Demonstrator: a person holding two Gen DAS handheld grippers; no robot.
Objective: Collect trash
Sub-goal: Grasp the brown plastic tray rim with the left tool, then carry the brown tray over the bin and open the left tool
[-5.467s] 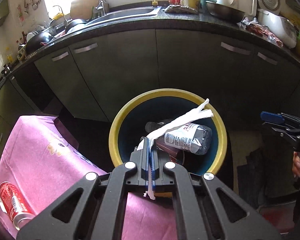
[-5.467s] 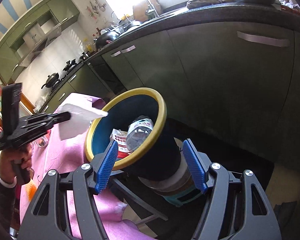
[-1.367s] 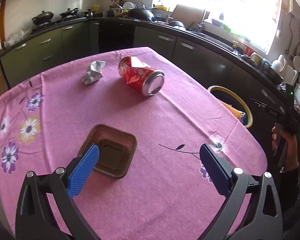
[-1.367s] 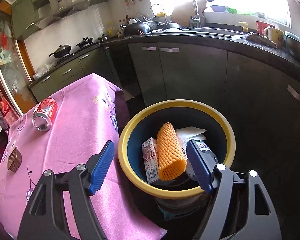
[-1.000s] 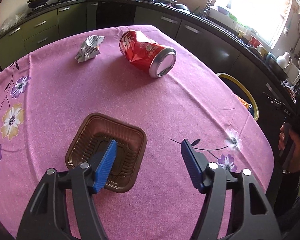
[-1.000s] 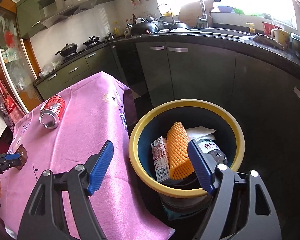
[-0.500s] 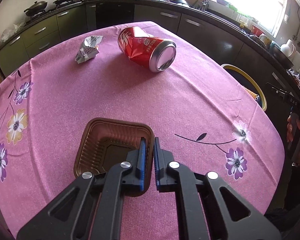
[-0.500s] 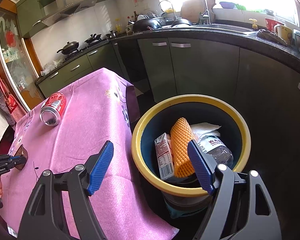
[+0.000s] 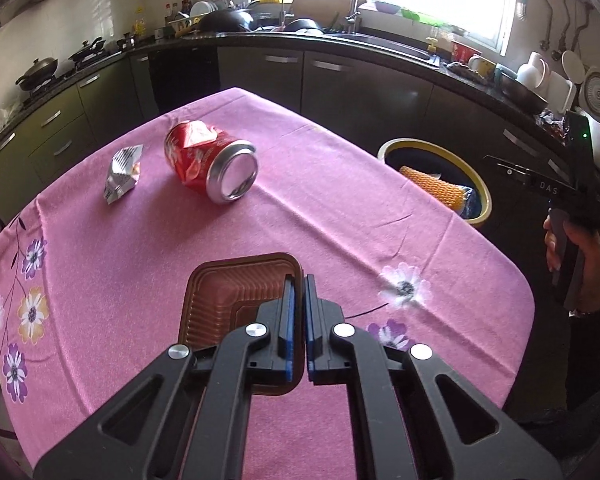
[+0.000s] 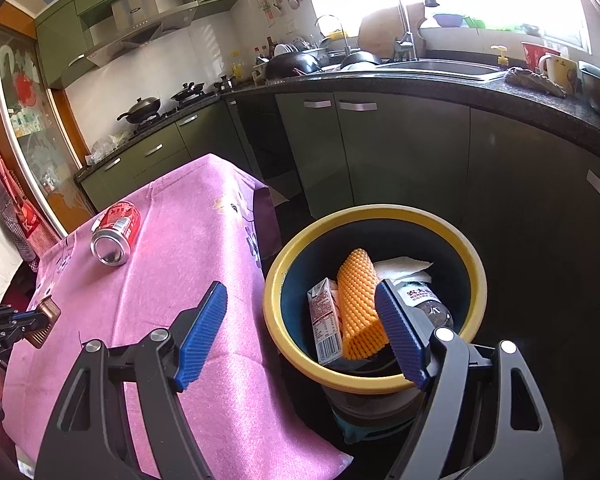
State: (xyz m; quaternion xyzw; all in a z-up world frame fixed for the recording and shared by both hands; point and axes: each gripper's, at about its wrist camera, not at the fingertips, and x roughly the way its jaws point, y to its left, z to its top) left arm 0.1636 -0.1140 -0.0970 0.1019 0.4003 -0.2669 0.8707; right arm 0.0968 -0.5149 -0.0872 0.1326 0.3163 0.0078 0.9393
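My left gripper (image 9: 297,284) is shut on the right wall of a brown plastic tray (image 9: 228,292), held just above the pink tablecloth (image 9: 320,216). From the right wrist view the left gripper (image 10: 34,318) shows at the far left with the brown tray (image 10: 44,320) in its jaws. A crushed red can (image 9: 208,160) (image 10: 116,232) lies on its side at the table's far end, next to a crumpled silver wrapper (image 9: 122,172). My right gripper (image 10: 300,320) stands open over the near rim of the yellow-rimmed bin (image 10: 472,264) (image 9: 480,184), gripping nothing.
Inside the bin lie an orange foam net (image 10: 356,300), a small carton (image 10: 326,324), a plastic bottle (image 10: 428,300) and white paper (image 10: 400,266). Dark cabinets (image 9: 360,80) and a cluttered counter ring the table. A hand (image 9: 572,240) holds the right gripper's handle beside the bin.
My left gripper closed on the brown tray's wall, then lifted it slightly and swung right, so the bin shows more. The right gripper stayed open over the bin.
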